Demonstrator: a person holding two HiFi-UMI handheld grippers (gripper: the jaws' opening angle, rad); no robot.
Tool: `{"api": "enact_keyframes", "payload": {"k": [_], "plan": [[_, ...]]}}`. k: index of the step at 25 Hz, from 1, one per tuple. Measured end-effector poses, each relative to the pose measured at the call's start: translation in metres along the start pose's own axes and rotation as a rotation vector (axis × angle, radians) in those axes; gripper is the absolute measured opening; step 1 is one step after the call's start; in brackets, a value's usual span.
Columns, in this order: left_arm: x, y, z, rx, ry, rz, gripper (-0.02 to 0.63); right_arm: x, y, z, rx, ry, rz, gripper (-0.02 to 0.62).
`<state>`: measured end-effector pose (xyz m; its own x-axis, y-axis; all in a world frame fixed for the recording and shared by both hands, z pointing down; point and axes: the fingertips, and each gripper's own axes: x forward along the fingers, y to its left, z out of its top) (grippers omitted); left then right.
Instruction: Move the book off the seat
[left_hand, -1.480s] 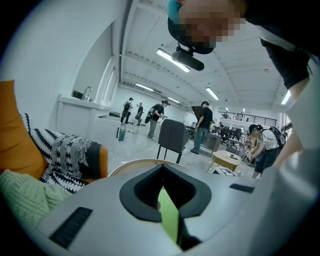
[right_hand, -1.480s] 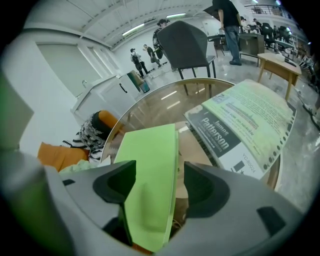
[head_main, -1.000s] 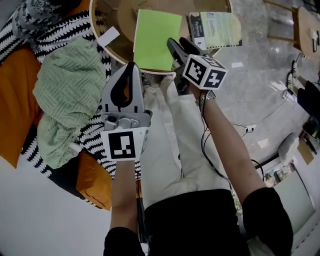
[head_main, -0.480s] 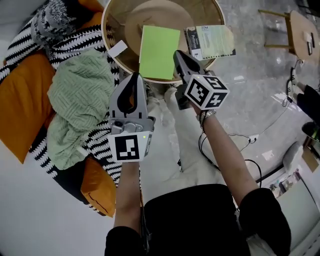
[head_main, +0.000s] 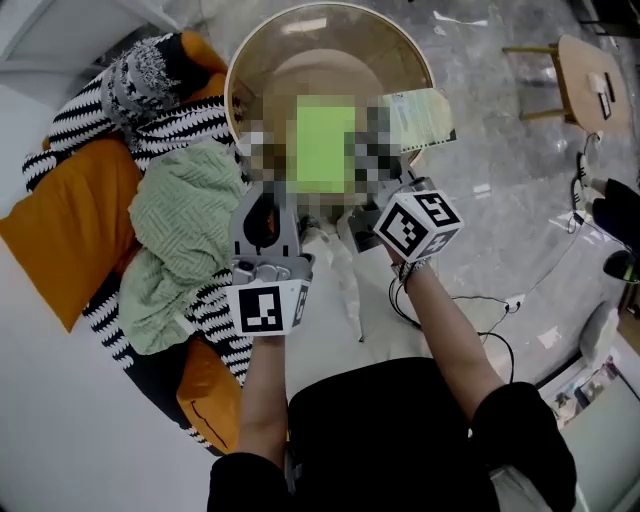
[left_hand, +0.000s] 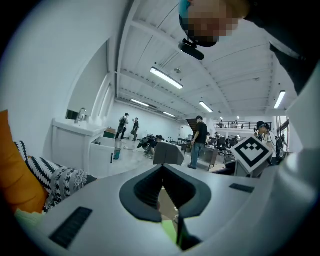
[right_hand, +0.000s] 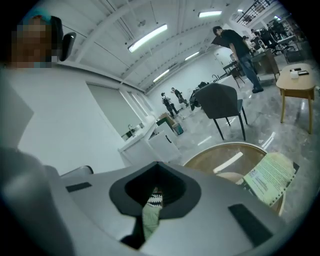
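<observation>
A pale green book (head_main: 428, 117) with a printed cover lies on the right edge of the round wooden table (head_main: 400, 55), overhanging the rim; it shows in the right gripper view too (right_hand: 272, 175). A bright green book (head_main: 325, 150) lies flat at the table's middle. My left gripper (head_main: 266, 192) is raised in front of the table's near edge, jaws together and empty. My right gripper (head_main: 378, 172) is held up beside it, short of the pale book, shut on nothing. Both pairs of jaws meet in their own views (left_hand: 161, 167) (right_hand: 157, 164).
To the left lies a sofa with orange cushions (head_main: 70, 240), a black-and-white striped throw (head_main: 90, 125) and a green knitted blanket (head_main: 185, 230). A small wooden side table (head_main: 590, 85) stands at the far right. A grey chair (right_hand: 220, 102) and several people stand beyond.
Both grippers have risen, the right one more. The right jaws, apart a second ago, have closed on nothing. The books lie where they were.
</observation>
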<state>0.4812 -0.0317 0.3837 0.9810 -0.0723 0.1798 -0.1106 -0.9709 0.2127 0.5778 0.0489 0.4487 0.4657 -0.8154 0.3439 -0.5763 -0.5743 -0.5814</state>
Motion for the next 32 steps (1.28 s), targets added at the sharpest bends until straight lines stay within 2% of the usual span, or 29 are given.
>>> {"api": "enact_keyframes", "payload": {"k": [5, 13, 24, 28, 32], "plan": [[-0.007, -0.010, 0.045, 0.017, -0.041, -0.004, 0.011, -0.025, 0.047, 0.055, -0.040, -0.100, 0.076, 0.014], [-0.019, -0.027, 0.126, 0.065, -0.127, -0.014, 0.011, -0.059, 0.116, 0.130, -0.124, -0.202, 0.176, 0.014], [-0.045, -0.057, 0.227, 0.121, -0.198, -0.011, 0.011, -0.115, 0.202, 0.210, -0.247, -0.283, 0.321, 0.014], [-0.056, -0.067, 0.252, 0.129, -0.217, -0.014, 0.011, -0.136, 0.222, 0.230, -0.264, -0.299, 0.355, 0.014], [-0.061, -0.079, 0.267, 0.125, -0.202, -0.017, 0.011, -0.157, 0.232, 0.245, -0.292, -0.297, 0.370, 0.014]]}}
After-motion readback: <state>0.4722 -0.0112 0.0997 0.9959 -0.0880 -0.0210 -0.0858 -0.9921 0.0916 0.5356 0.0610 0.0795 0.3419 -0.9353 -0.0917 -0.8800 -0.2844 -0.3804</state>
